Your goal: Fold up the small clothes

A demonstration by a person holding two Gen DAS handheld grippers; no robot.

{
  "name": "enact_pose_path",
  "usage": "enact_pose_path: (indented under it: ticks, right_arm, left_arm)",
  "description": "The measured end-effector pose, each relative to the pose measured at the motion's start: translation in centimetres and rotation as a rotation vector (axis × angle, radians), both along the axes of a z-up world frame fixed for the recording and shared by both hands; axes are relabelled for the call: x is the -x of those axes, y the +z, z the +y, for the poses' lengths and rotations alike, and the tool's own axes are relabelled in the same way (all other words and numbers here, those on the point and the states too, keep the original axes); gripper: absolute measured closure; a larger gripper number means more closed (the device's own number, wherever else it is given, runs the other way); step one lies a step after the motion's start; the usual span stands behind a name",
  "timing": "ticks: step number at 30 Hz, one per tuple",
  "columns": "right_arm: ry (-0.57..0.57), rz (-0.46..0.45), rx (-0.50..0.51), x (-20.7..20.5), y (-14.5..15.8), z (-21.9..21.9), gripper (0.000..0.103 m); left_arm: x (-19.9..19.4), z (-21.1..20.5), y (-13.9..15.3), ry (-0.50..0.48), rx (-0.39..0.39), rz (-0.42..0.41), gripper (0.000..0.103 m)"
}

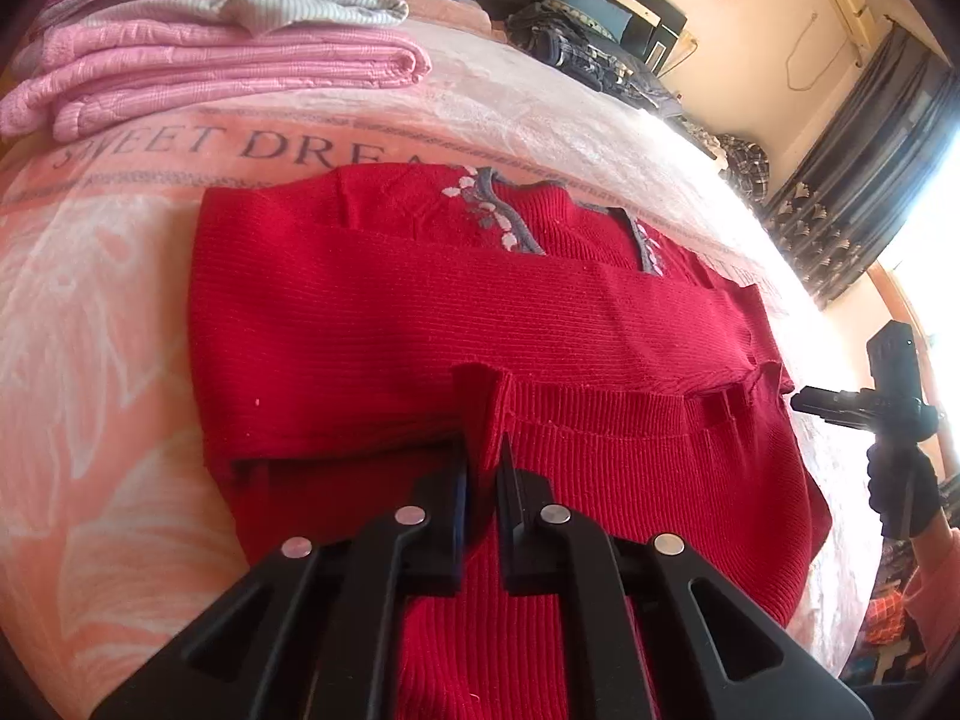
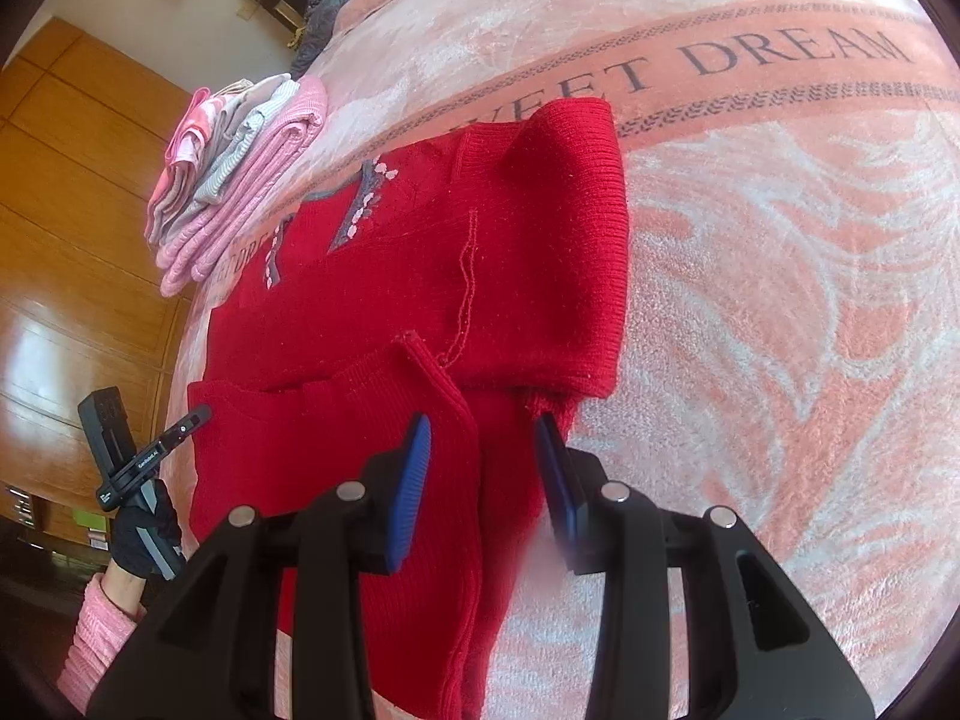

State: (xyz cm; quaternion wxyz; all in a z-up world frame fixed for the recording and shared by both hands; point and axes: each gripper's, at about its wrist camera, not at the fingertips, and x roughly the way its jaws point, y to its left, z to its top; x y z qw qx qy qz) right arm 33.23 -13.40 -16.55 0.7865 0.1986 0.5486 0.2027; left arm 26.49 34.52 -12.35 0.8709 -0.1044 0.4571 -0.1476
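Red sweater on the bed

Left gripper jaws pinch the sweater's hem; right gripper jaws stand spread over its edge, beside folded pink clothes.

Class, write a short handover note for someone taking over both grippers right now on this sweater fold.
Left gripper: shut on the red sweater at its hem.
Right gripper: open, straddling the hem's other corner, not yet gripping.
Sweater lies on the pink blanket, sleeves already folded across the body.
Folded stack sits beyond it.
Left: close the right gripper, probably fold the hem towards the collar, then stack.
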Motion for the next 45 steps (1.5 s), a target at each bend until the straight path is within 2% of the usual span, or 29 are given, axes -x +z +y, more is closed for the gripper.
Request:
enact_pose_path:
  ticks: [6,12,15,17,18,20,22,23,24,26,32,38,41,45]
  right_arm:
    - [0.046,-0.018,0.002,-0.6,0.3,1.1,0.064]
    - [0.087,-0.019,0.046,-1.3,-0.3,2.8,0.062]
    - [0.103,-0.016,0.070,-1.7,-0.9,3.8,0.062]
    - [0.124,-0.016,0.107,-1.8,-1.3,4.6,0.062]
    - [0.136,-0.022,0.117,-1.7,-1.4,5.0,0.064]
    - [0.169,-0.032,0.130,-1.4,-1.5,5.6,0.073]
    - [0.190,-0.047,0.174,-1.0,-1.4,5.9,0.090]
    - [0.195,-0.055,0.182,-0.8,-1.2,5.9,0.093]
    - [0.194,-0.056,0.166,-0.7,-1.0,5.6,0.099]
    - [0.179,-0.054,0.112,-0.3,-0.3,4.8,0.099]
    - [0.153,-0.119,0.055,1.1,3.7,2.7,0.100]
    - [0.085,-0.188,0.010,0.6,7.4,1.1,0.100]
    - [0.038,-0.199,0.048,-1.3,8.7,0.6,0.100]
    - [-0.025,-0.208,0.144,-6.2,9.6,1.0,0.100]
  left_arm:
    - [-0.2,1.7,-0.2,0.074,0.052,0.005,0.096]
    - [-0.5,1.4,-1.3,0.064,0.072,0.033,0.096]
    - [-0.7,1.1,-1.9,0.071,0.063,0.049,0.089]
    - [-0.7,0.8,-2.1,0.066,0.064,0.053,0.080]
    - [-0.7,0.7,-2.1,0.065,0.058,0.051,0.079]
    - [-0.7,0.2,-2.0,0.054,0.031,0.044,0.080]
    - [-0.5,-0.1,-1.8,0.042,-0.003,0.030,0.082]
    - [-0.4,-0.2,-1.6,0.038,0.004,0.027,0.092]
    - [-0.2,-0.1,-1.4,0.040,0.022,0.023,0.094]
    - [0.2,0.0,-0.6,0.048,0.056,-0.002,0.095]
    - [1.3,-0.2,3.8,0.048,0.117,-0.132,0.096]
    - [0.6,-0.3,7.9,0.091,0.125,-0.249,0.096]
    - [-1.8,-0.2,9.8,0.118,0.086,-0.285,0.096]
    - [-7.2,-0.5,10.6,0.148,0.035,-0.297,0.096]
